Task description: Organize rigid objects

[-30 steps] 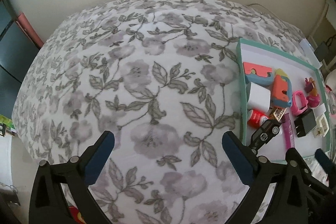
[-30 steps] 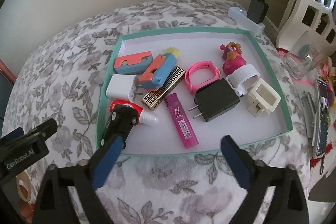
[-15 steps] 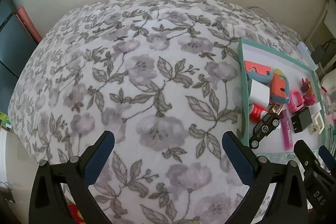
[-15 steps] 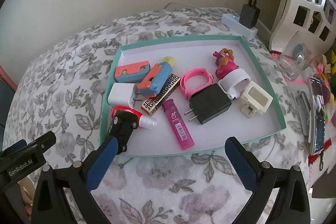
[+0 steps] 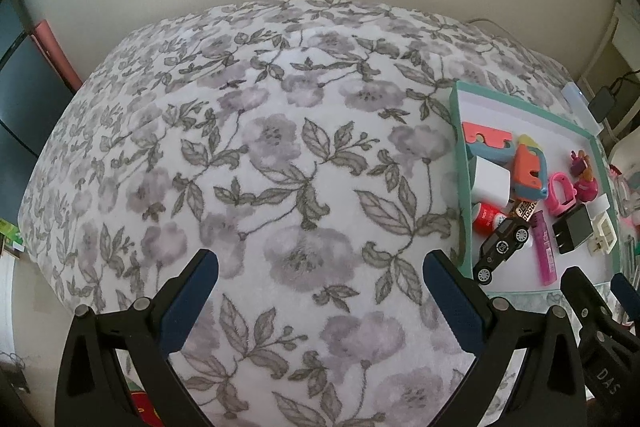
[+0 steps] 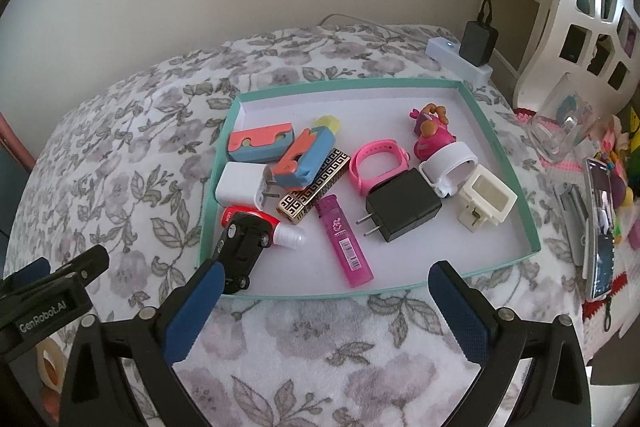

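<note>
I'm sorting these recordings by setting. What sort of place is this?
Probably a home bedroom, perhaps a child's: a floral fleece blanket covers a soft bed-like surface, a white cut-out headboard or shelf stands alongside, and a power strip lies near the wall.

Both hand-held grippers [image 5: 320, 279] [image 6: 324, 283] farther back

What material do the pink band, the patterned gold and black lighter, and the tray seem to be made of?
Pink band: probably silicone, matte and smooth.
Lighter: looks like metal, with shiny gold lines on black.
Tray: likely cardboard, with thin teal walls and a flat white, matte inside.
</note>
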The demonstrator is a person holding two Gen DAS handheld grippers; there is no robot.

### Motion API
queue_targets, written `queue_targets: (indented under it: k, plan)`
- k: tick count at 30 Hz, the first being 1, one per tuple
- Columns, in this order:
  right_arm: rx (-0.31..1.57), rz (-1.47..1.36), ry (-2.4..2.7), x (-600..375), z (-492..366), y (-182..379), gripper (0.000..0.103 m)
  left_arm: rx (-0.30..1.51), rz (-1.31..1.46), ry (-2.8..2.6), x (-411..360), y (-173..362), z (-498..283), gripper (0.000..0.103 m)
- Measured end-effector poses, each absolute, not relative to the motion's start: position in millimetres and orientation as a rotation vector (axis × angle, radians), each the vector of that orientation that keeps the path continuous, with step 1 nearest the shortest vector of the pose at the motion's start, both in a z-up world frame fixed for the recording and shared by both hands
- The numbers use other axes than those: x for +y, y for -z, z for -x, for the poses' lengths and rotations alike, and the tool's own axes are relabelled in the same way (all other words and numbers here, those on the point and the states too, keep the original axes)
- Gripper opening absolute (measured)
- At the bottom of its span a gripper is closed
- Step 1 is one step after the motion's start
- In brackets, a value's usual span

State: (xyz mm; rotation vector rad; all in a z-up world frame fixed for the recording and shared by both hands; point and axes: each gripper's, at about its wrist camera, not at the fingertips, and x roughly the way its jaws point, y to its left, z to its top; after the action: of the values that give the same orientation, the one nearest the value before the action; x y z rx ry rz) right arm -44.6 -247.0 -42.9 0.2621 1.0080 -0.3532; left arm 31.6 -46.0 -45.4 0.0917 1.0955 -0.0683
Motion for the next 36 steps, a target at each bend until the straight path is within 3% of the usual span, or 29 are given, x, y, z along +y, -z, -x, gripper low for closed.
queue_targets:
  k: [36]
  plan:
    - [1.018,-0.256,0.355,-251.1,43.0,45.7,0.103,1.132,-0.092,0.003,-39.7,53.3,-37.3,0.102]
